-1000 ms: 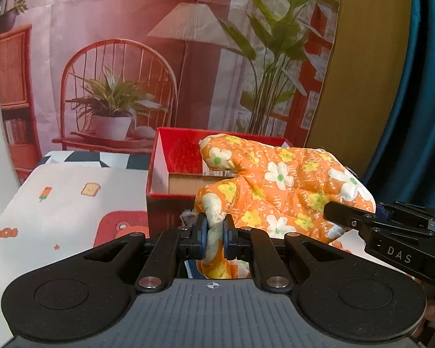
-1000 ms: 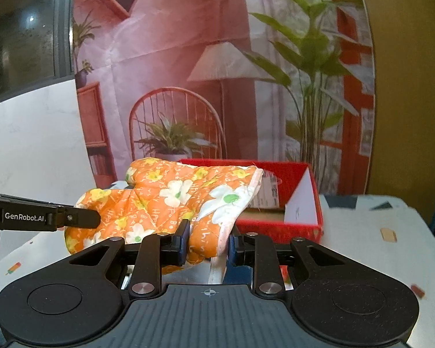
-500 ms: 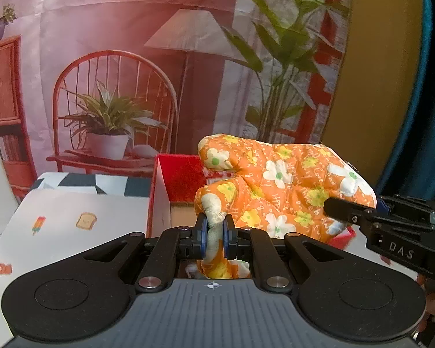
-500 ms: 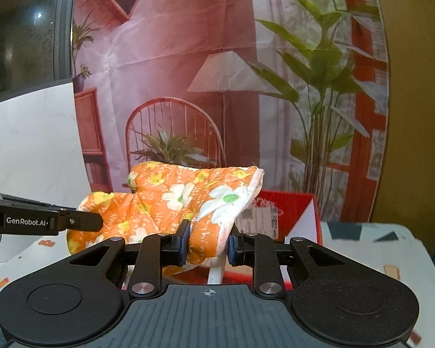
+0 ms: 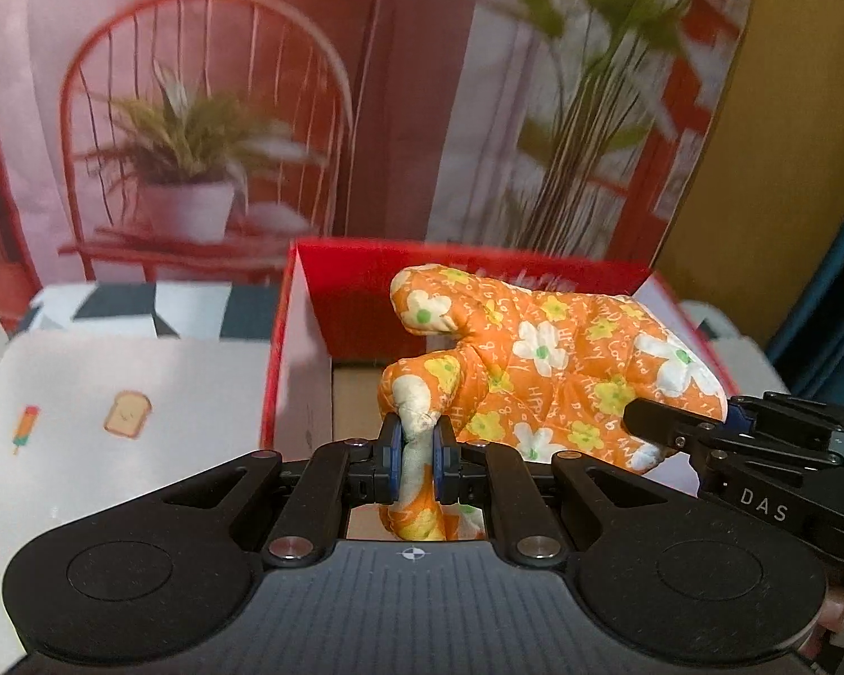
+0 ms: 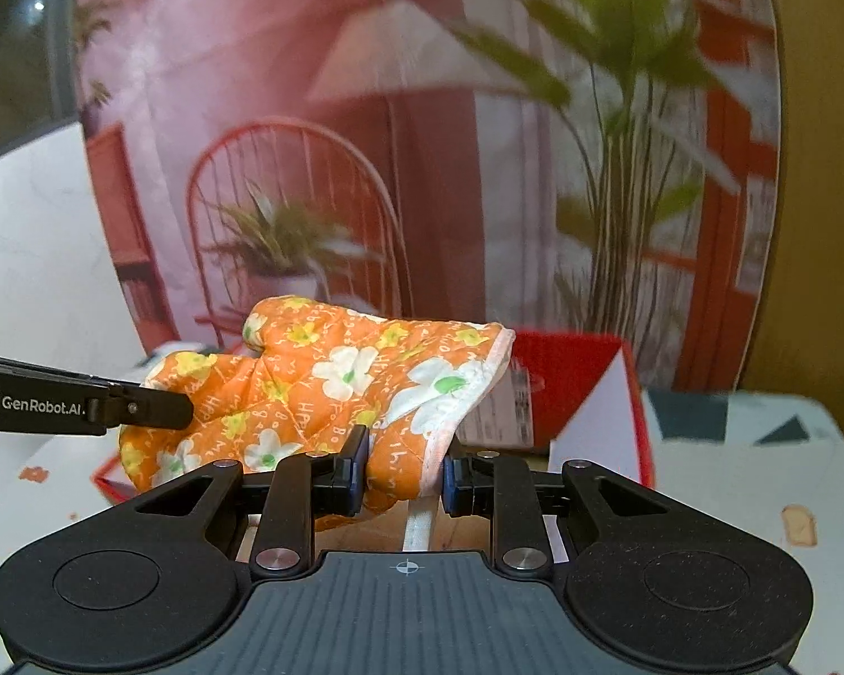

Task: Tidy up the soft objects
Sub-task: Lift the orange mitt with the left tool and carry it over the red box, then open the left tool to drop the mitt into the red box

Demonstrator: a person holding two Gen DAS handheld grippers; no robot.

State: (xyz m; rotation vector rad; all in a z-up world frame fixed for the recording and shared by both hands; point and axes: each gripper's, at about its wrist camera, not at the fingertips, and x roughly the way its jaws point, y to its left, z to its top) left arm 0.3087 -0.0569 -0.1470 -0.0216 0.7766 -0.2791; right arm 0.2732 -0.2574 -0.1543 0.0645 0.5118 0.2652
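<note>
Orange flowered oven mitt (image 5: 557, 360) held in air over open red box (image 5: 304, 304), both grippers on it. Left gripper (image 5: 416, 453) fingers clamped on thumb-side edge; right gripper (image 6: 402, 469) fingers clamped on cuff hem. Step in hand, by my read: lower mitt into box. Keep both ends level, centre over opening, clear near wall, release only once mitt rests on box floor. Counter (image 5: 140, 388) beside box.

left gripper (image 5: 416, 458): jaws clamped on edge of orange floral oven mitt (image 5: 540, 377) | mitt held above open red box (image 5: 309, 332) | right gripper (image 5: 675, 427): gripping mitt's far right end | box on patterned table (image 5: 112, 388) | backdrop blurred
</note>
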